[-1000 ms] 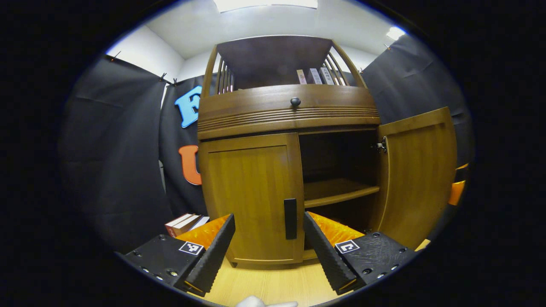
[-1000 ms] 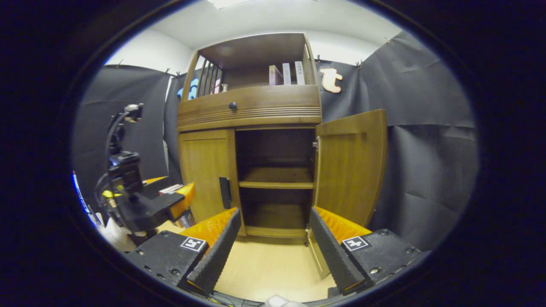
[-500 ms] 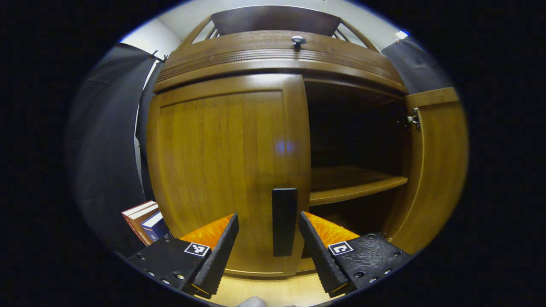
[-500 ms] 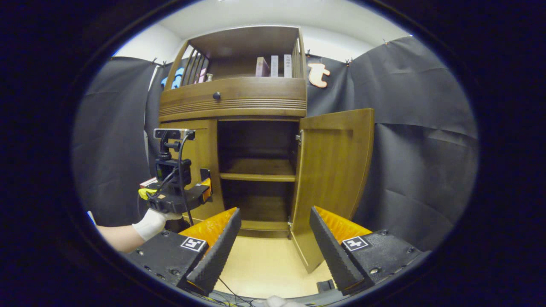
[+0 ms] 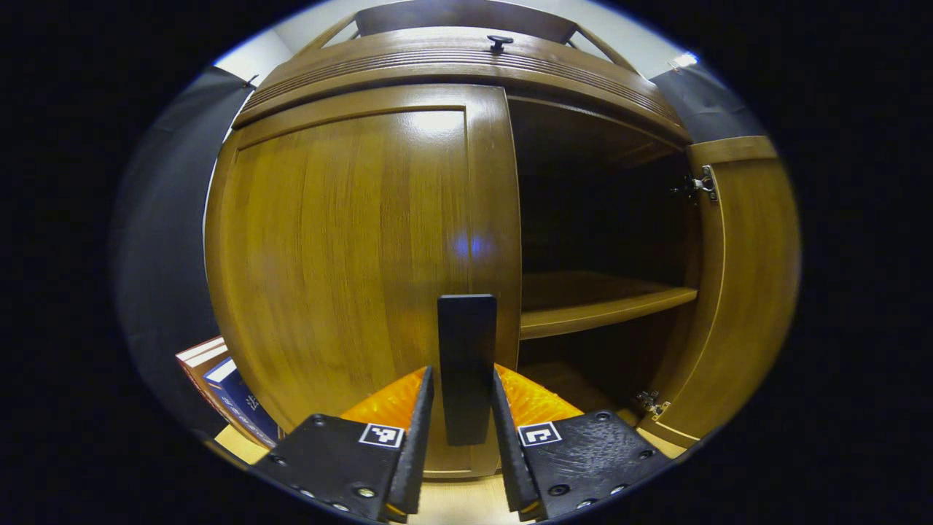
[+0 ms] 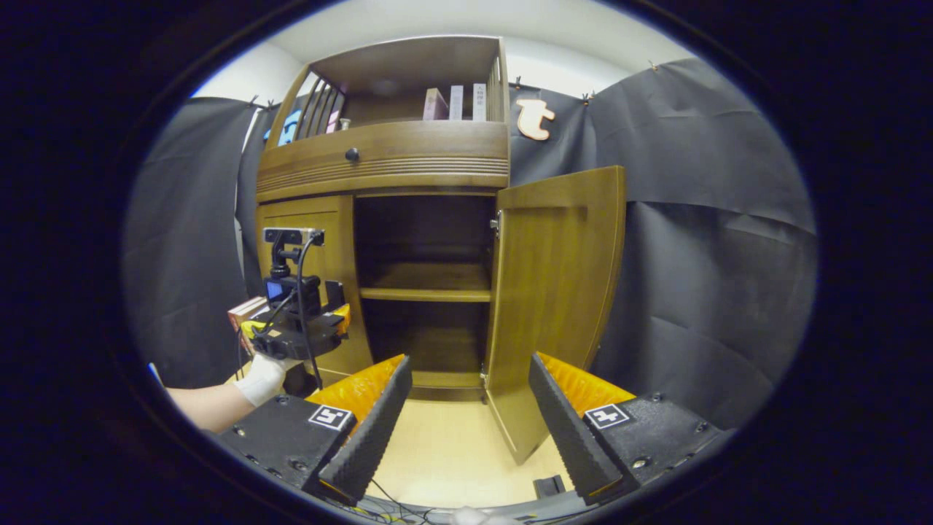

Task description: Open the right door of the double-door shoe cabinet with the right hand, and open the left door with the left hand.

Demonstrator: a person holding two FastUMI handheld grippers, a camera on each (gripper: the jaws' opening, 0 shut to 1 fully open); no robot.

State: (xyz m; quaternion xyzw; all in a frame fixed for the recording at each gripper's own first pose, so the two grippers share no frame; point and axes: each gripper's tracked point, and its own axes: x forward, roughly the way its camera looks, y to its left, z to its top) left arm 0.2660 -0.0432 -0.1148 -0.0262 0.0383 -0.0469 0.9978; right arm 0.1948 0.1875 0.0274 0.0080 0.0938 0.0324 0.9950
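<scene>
In the left gripper view my left tool point(image 5: 462, 430) sits bottom centre, fingers closing around the left door's point(image 5: 350, 255) handle point(image 5: 466, 364), though contact I cannot tell. In the right gripper view my right tool point(image 6: 466, 430) hangs released; the right door point(image 6: 557, 292), centre-right, stands open.

Left hand-held gripper point(image 5: 461, 437) nearly closed; right hand-held gripper point(image 6: 470, 415) spread wide.

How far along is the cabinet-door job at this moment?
Done: the right door stands swung open, and the right tongs are open and clear of it. In hand: the left tongs flank the handle of the left door, fingers close on either side; contact is unclear. Left: pulling that closed door open.
</scene>
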